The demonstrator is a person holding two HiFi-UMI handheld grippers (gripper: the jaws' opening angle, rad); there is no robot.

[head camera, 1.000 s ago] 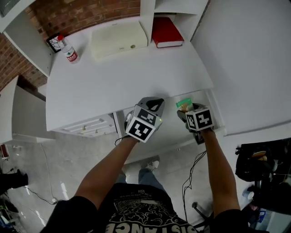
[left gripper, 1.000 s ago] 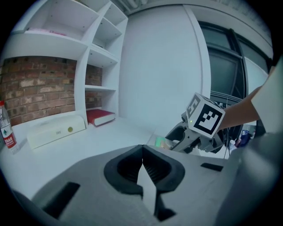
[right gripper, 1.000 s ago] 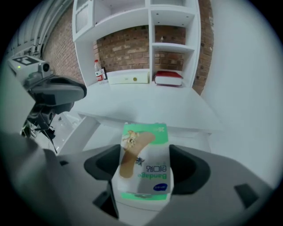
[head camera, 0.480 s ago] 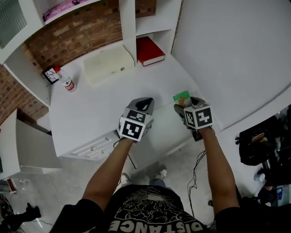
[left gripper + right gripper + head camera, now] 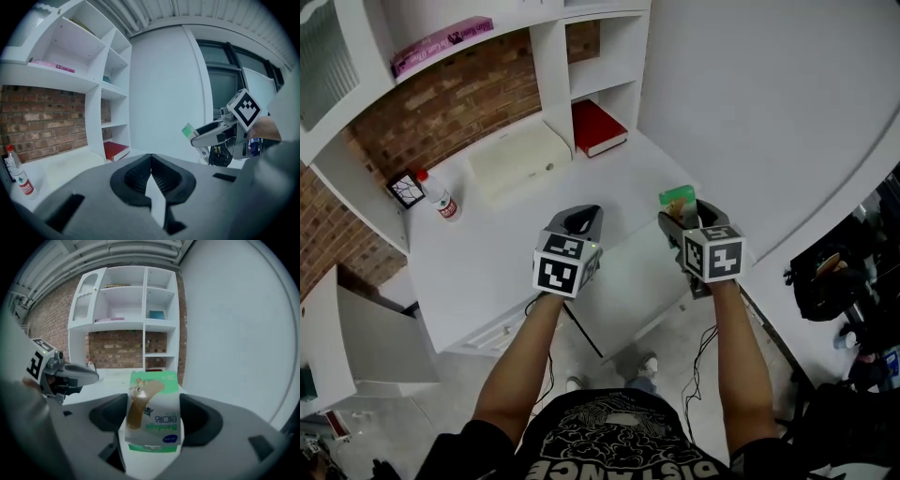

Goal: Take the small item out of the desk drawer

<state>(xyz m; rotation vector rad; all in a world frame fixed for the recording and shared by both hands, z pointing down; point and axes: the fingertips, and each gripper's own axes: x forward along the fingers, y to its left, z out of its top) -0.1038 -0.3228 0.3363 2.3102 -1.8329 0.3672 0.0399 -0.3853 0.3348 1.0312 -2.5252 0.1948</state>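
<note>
My right gripper (image 5: pixel 154 416) is shut on a small green-and-white bandage box (image 5: pixel 154 411), which stands upright between the pads. In the head view the bandage box (image 5: pixel 678 199) sticks out ahead of the right gripper (image 5: pixel 680 217), above the right end of the white desk (image 5: pixel 497 244). The open drawer (image 5: pixel 642 277) lies below and between my two hands. My left gripper (image 5: pixel 581 221) hovers over the desk's front edge, and in its own view the left gripper (image 5: pixel 151 171) is shut with nothing in it. From there the right gripper (image 5: pixel 206 136) with the box (image 5: pixel 190 131) shows at the right.
At the back of the desk lie a red book (image 5: pixel 598 128), a cream case (image 5: pixel 517 157), a red-capped bottle (image 5: pixel 441 202) and a small card (image 5: pixel 405 189). White shelves rise above a brick wall. A plain white wall stands at the right, and a dark bag (image 5: pixel 825 281) sits on the floor.
Both grippers have risen from drawer level to above the desk, the right one carrying the bandage box. The head view has tilted up, so more of the shelves shows.
</note>
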